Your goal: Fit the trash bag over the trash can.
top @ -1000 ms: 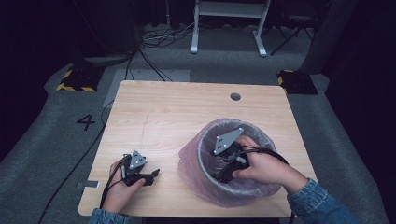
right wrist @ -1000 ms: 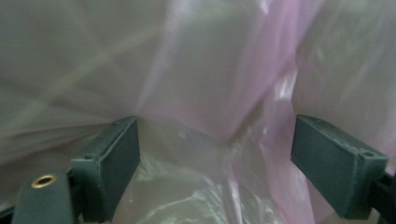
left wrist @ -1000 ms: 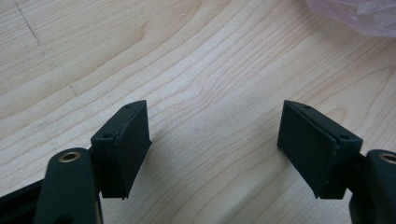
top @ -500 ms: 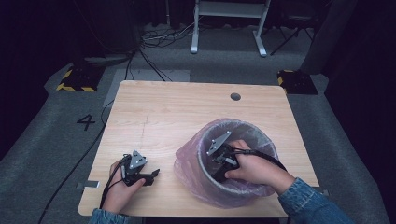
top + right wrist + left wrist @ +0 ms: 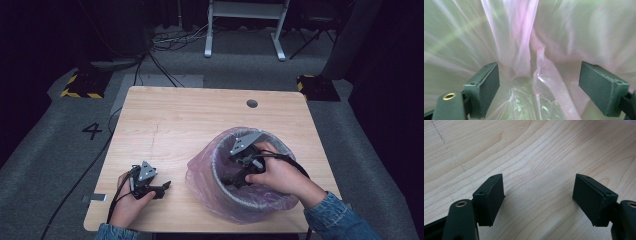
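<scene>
A: Where is the right gripper (image 5: 235, 176) at this moment?

B: It is inside the bin (image 5: 260, 202), on the near right part of the table (image 5: 200, 120). The right hand (image 5: 280, 175) holds it over the rim, and the jaws point down into the pink bag (image 5: 197, 175) that lines the bin.

A: Is it holding the bag?

B: No. In the right gripper view the two jaws stand wide apart and nothing is between them. Past the jaws, the plastic of the bag (image 5: 529, 45) runs down in long folds and gathers into a crumpled bunch low in the middle. I cannot tell if the fingertips touch the plastic; the picture is a little blurred there.

A: And how does the bag sit on the bin?

B: Its edge is folded over the rim, and on the left side it hangs down outside the wall of the bin, nearly to the table.

A: What about the left gripper (image 5: 159, 189)?

B: It rests low on the table near the front left corner, held by the left hand (image 5: 131, 202), well apart from the bin. In the left gripper view its jaws are also wide open and empty, with bare wood (image 5: 536, 157) under and between them. Its cable (image 5: 75, 195) trails off the left edge of the table.
</scene>
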`<action>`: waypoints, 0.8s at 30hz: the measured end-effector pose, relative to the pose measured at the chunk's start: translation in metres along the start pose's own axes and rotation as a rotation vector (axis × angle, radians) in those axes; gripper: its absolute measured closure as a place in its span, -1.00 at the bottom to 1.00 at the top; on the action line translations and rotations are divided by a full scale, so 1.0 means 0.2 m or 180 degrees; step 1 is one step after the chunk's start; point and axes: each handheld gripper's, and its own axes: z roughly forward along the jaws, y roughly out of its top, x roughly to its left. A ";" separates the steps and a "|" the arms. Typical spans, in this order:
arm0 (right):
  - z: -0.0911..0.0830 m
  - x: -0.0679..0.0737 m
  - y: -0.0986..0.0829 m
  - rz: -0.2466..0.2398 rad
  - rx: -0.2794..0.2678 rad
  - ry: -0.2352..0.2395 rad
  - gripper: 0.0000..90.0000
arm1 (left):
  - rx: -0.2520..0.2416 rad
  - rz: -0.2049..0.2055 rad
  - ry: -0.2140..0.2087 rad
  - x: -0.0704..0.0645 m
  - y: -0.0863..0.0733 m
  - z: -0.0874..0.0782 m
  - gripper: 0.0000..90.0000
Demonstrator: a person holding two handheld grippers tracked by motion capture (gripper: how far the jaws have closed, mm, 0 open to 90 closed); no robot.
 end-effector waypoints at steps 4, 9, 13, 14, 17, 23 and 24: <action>-0.09 -0.01 0.02 0.0119 -0.0296 -0.0027 -0.62 | 0.0000 0.0001 0.0012 0.00 0.00 0.00 -0.44; -0.22 -0.03 0.06 0.0184 -0.0692 -0.0143 -0.62 | -0.0002 -0.0029 0.0031 -0.01 0.00 0.00 -0.45; -0.32 -0.04 0.08 0.0224 -0.0893 -0.0310 -0.61 | 0.0009 -0.0059 0.0036 -0.01 0.00 0.00 -0.45; -0.35 -0.04 0.08 0.0230 -0.0924 -0.0348 -0.60 | 0.0014 -0.0065 0.0033 -0.01 0.00 0.00 -0.45; -0.41 -0.05 0.07 0.0258 -0.0962 -0.0416 -0.60 | 0.0018 -0.0105 0.0024 0.00 0.00 0.00 -0.45; -0.53 -0.08 0.02 0.0335 -0.1031 -0.0594 -0.59 | 0.0019 -0.0117 0.0030 0.00 0.00 0.00 -0.45; -0.54 -0.09 0.01 0.0347 -0.1042 -0.0642 -0.59 | 0.0019 -0.0117 0.0030 0.00 0.00 0.00 -0.45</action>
